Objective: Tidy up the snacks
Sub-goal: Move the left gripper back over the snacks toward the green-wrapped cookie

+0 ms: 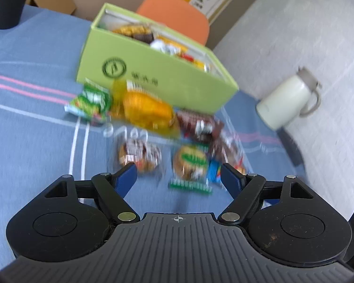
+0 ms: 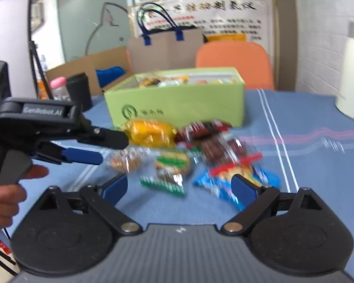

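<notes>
The green box (image 1: 153,75) lies on the blue tablecloth (image 1: 35,129), its long axis running from near left to far right in the left wrist view — nearly broadside in the right wrist view — with its open top upward and wrapped snacks already inside. Loose snacks lie clustered just before its front wall: a yellow packet (image 1: 146,112) closest to the box, a dark red packet (image 1: 198,125) beside it, a green-labelled round snack (image 1: 190,162) and a clear-wrapped cookie (image 1: 139,155) nearer the cameras, and a blue packet (image 2: 226,184). The wrappers are glossy and crinkled, blurred here.

The left gripper (image 1: 179,176) hangs above the cluster, jaws spread, nothing between them. The right gripper (image 2: 179,188) likewise stands wide apart and empty.

Bare cloth stretches to the left of the pile; a cream jug (image 1: 288,99) stands near the table's right edge.
</notes>
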Motion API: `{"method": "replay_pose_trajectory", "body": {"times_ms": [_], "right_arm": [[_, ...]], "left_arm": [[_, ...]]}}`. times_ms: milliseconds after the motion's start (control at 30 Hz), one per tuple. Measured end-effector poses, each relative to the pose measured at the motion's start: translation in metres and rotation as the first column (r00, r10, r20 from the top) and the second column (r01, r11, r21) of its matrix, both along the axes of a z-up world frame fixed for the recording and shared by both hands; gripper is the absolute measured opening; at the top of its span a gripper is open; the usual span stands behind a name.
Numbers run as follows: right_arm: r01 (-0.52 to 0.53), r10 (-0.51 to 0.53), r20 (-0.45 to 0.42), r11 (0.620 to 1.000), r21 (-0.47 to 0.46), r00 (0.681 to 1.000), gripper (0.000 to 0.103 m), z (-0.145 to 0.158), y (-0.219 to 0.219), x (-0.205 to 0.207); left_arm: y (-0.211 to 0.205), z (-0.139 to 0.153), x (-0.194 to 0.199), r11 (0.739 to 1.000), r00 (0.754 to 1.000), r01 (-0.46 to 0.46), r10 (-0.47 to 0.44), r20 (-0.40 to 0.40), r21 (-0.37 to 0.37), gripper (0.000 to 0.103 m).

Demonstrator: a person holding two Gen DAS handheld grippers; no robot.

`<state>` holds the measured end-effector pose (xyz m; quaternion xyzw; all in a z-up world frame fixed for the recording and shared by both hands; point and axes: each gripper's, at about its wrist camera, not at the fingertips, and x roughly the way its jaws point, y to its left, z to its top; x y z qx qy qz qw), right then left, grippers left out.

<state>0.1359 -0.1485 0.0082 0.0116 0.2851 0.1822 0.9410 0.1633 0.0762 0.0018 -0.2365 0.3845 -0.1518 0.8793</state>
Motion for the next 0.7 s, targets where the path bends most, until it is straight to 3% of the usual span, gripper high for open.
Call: {"method": "replay_pose_trajectory", "body": {"times_ms": [167,333,533,700], "right_arm": [[0.023,-0.022,-0.032,1.0,0.021,0.999,0.093,-0.009,-0.008,-0.017],[0.061,-0.061,-0.028,0.998,0.031,0.998,0.093,-0.007,-0.013,-0.034],[0.184,-0.184,-0.019,0.983,-0.019,0.983,0.093,0.01,-0.013,-0.054],[0.132,-0.132,0.009,0.991,-0.003,0.991,0.093,0.016,-0.016,-0.079]], "left_arm": [[-0.02,-0.002,-0.017,0.995,1.0,-0.021,0.02,0.007,0.102,0.067],[-0.025,0.004,-0.034,0.988,0.998,-0.063,0.058,0.035,0.141,0.071],[-0.03,0.015,-0.057,0.98,0.996,-0.071,0.059,0.067,0.185,0.071],[-0.036,0.025,-0.079,0.974,0.991,-0.071,0.045,0.126,0.216,0.078]]}}
